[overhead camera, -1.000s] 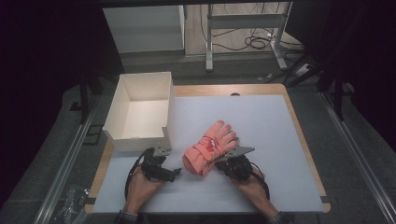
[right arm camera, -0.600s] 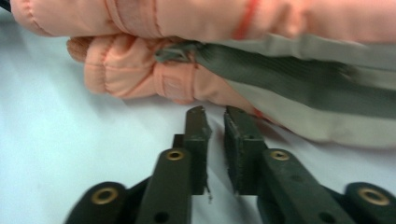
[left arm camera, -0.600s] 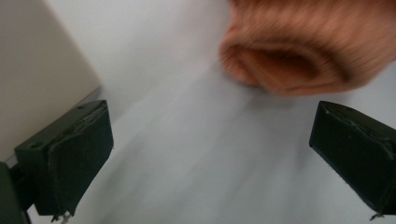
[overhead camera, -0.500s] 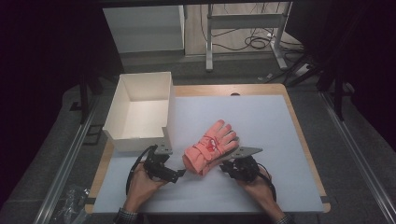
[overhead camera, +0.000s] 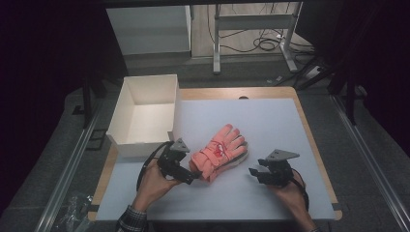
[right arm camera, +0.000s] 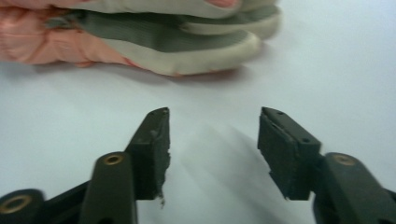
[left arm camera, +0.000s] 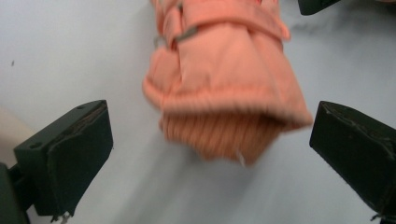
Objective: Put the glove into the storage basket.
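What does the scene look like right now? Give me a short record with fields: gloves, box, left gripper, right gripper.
gloves: pink pair, stacked on the white table, cuff toward the left gripper
box: white, open, at the table's far left
left gripper: open wide, fingers either side of the cuff, not pressing
right gripper: jaws have just been opening, nothing between them, apart from the gloves

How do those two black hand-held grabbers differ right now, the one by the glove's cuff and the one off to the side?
The left gripper has its jaws spread wide on either side of the orange glove's knitted cuff, not pressing it; the right gripper has narrower open jaws that have just been opening, with only bare white table between them. The left sits right at the glove; the right stands apart from its fingers. Both are open and hold nothing.
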Tool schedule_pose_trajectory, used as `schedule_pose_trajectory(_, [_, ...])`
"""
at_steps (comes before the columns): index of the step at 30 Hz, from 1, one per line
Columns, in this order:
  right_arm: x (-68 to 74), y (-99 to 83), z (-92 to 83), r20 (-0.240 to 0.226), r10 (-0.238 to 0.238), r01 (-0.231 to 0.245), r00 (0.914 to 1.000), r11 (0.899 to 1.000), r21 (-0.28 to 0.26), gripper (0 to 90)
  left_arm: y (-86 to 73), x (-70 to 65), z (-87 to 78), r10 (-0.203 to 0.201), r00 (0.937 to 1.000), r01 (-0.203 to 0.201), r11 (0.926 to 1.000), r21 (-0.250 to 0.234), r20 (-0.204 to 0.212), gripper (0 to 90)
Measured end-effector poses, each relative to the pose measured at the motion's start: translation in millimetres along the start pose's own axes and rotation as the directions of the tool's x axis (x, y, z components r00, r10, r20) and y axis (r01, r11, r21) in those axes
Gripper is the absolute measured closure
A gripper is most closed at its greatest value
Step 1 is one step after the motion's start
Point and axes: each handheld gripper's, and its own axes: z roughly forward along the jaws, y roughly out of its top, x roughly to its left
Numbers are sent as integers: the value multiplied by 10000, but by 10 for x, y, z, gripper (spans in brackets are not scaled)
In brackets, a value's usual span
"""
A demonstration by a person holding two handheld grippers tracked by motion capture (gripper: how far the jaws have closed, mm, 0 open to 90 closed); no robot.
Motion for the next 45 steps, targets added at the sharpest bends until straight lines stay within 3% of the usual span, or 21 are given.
schedule_pose_trajectory(8, [-186, -53, -82, 609, 229, -233, 9979, 9997, 59, 326, 311, -10, 217, 282, 9995, -276, 9987, 428, -131, 0])
schedule_pose_trajectory(10, [-248, -76, -116, 794, 233, -243, 9966, 9996, 120, 300, 408, -7, 336, 362, 9992, -351, 9972, 657, -164, 0])
schedule_pose_trajectory(12, [-286, -89, -137, 894, 266, -280, 9956, 9995, 145, 287, 450, 0, 406, 370, 9993, -371, 9966, 741, 26, 0])
schedule_pose_trajectory(18, [-400, -140, -189, 1262, 319, -335, 9915, 9994, 109, 247, 484, -9, 590, 380, 9992, -387, 9934, 1078, 82, 0])
schedule_pose_trajectory(21, [-450, -177, -167, 1381, 364, -418, 9897, 9985, 365, 219, 476, -38, 742, 424, 9991, -427, 9886, 1440, 51, 0])
schedule_pose_trajectory(28, [-432, -174, -153, 1436, 216, -288, 9894, 9984, 482, 205, 453, -99, 907, 652, 9977, -609, 9812, 1832, -176, 0])
schedule_pose_trajectory(34, [-432, -178, -151, 1439, 210, -281, 9894, 9985, 475, 205, 430, -126, 1021, 809, 9958, -675, 9656, 2512, -433, 0])
schedule_pose_trajectory(37, [-431, -179, -150, 1441, 213, -284, 9893, 9985, 473, 204, 427, -143, 1047, 858, 9946, -674, 9620, 2648, -585, 1])
schedule_pose_trajectory(38, [-432, -179, -150, 1441, 210, -281, 9893, 9985, 472, 204, 424, -153, 1069, 927, 9935, -709, 9571, 2810, -653, 1])
schedule_pose_trajectory(42, [-432, -180, -149, 1438, 205, -276, 9894, 9985, 475, 204, 423, -151, 1056, 691, 9965, -531, 9578, 2825, -471, 48])
schedule_pose_trajectory(45, [-432, -181, -149, 1441, 209, -279, 9893, 9985, 467, 204, 430, -183, 1008, 610, 9969, -451, 9606, 2742, -497, 230])
